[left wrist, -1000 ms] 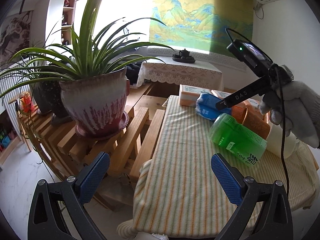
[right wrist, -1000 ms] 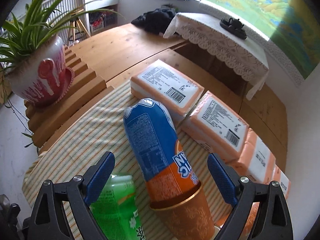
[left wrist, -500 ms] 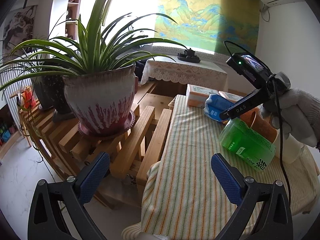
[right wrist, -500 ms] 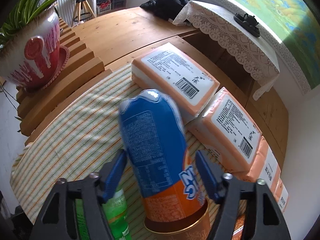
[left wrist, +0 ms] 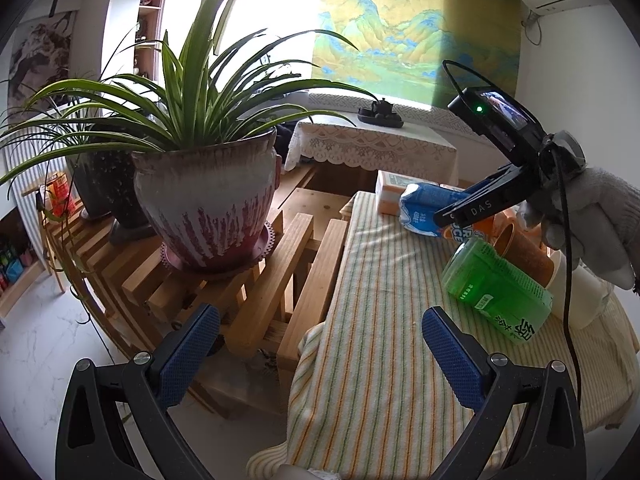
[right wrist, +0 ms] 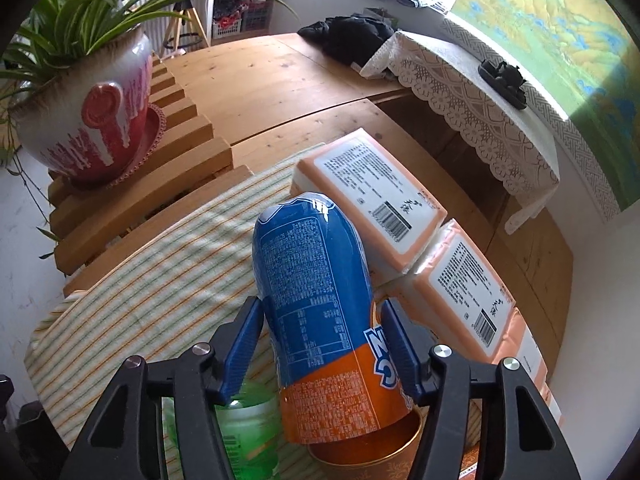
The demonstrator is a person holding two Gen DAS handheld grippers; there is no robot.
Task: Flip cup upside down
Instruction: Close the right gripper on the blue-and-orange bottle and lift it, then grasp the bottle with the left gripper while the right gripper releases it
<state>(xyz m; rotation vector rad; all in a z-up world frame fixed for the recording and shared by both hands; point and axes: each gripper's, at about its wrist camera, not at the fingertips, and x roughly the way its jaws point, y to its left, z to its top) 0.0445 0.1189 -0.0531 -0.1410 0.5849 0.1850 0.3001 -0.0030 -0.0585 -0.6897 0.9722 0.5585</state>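
A blue and orange cup (right wrist: pixel 316 300) lies on its side on the striped tablecloth (left wrist: pixel 380 320), its open end tucked into a brown paper cup (right wrist: pixel 372 452). My right gripper (right wrist: pixel 320 308) is shut on the blue and orange cup, one pad on each side of it. In the left wrist view a gloved hand (left wrist: pixel 600 220) holds that right gripper (left wrist: pixel 460 208) over the same blue and orange cup (left wrist: pixel 420 208). A green cup (left wrist: pixel 496 292) lies on its side beside the brown paper cup (left wrist: pixel 524 252). My left gripper (left wrist: pixel 320 356) stands open over the table's near corner, holding nothing.
Orange tissue packs (right wrist: pixel 372 192) lie just beyond the cups. A large potted plant (left wrist: pixel 208 208) stands on a slatted wooden stand (left wrist: pixel 280 264) to the left of the table. A white container (left wrist: pixel 588 296) sits behind the green cup.
My right gripper has moved in and shut on the blue and orange cup. My left gripper has drawn back and left from the table, still open.
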